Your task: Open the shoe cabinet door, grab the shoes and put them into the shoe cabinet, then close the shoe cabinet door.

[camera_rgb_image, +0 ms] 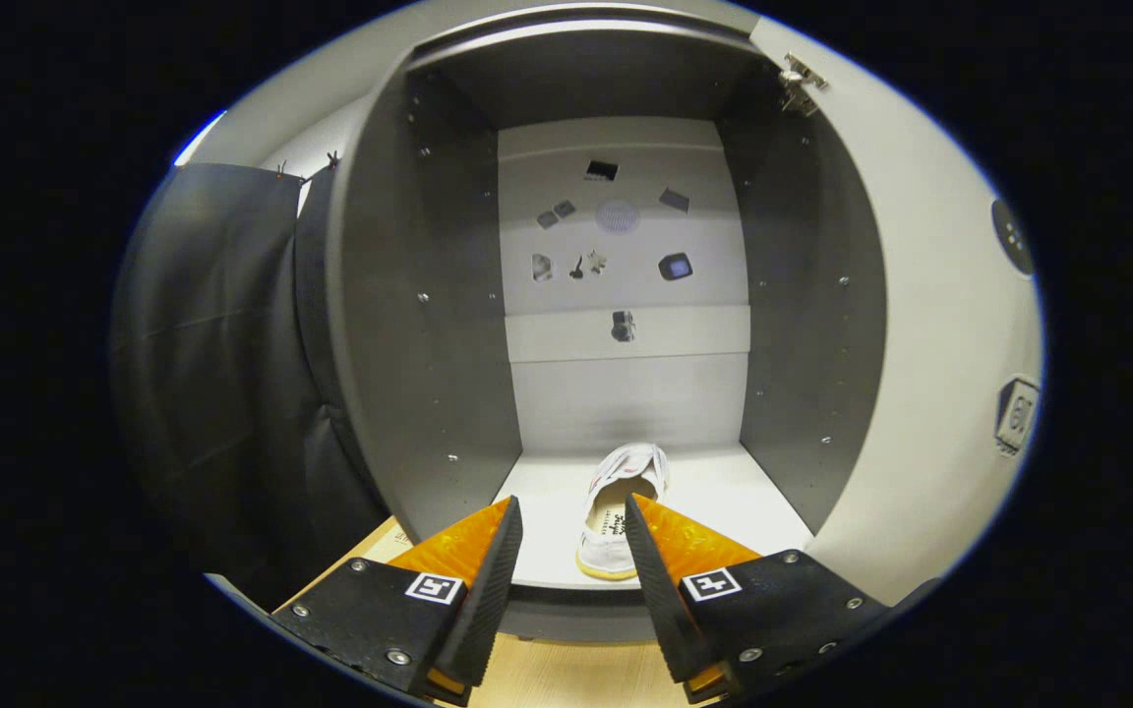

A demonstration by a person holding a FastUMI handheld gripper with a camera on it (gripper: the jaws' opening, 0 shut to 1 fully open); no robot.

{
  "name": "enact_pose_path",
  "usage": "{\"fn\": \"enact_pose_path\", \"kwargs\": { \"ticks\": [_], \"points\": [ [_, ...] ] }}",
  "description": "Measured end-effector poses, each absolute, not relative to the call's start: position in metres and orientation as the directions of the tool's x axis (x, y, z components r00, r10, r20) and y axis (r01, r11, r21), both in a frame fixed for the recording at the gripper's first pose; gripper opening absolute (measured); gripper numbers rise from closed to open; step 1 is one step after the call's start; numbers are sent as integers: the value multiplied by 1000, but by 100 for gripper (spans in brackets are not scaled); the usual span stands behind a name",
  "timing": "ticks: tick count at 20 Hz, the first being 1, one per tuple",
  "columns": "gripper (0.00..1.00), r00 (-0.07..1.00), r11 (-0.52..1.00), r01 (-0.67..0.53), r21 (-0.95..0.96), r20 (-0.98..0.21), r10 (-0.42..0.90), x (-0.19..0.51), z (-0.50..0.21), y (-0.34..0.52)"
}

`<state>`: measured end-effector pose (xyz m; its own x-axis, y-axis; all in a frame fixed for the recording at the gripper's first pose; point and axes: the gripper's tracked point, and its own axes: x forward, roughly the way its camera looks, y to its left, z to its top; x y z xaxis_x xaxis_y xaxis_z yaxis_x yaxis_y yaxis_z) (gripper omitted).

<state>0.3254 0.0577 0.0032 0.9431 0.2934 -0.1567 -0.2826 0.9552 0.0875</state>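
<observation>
The cabinet [616,295] stands open, its door [930,324] swung out to the right, and one shoe [618,511] sits on the bottom shelf [724,501], toe pointing into the cabinet and heel at the front lip. The gripper [571,536] hovers just before that lip with its fingers spread wide and nothing between them; the heel shows in the gap, a little beyond the tips.

The shoe looks placed and let go, so the step in hand is likely the pull-back before fetching a second shoe or closing up. To do it well, draw the gripper straight back along the line of the fingers, keeping them apart so neither pad catches the heel and drags the shoe off the shelf. The heel lies close to the front edge; whether it overhangs is hard to judge through the lens, so a light nudge inward may be wise before the door swings.

Room is fair. The shelf is bare either side of the shoe, with space to the right for its pair. The left wall [429,324] and the dark cloth [212,324] hem in that side, and the door crowds the right. The wooden floor [547,678] beneath the fingers gives free space to retreat.
</observation>
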Motion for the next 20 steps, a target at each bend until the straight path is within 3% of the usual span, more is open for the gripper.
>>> {"fn": "enact_pose_path", "kwargs": {
  "ticks": [9,20],
  "points": [
    [80,966,971,-231,67,-105,237,202,33,26],
    [86,995,995,-80,61,-49,83,93,61,-51]
  ]
}}
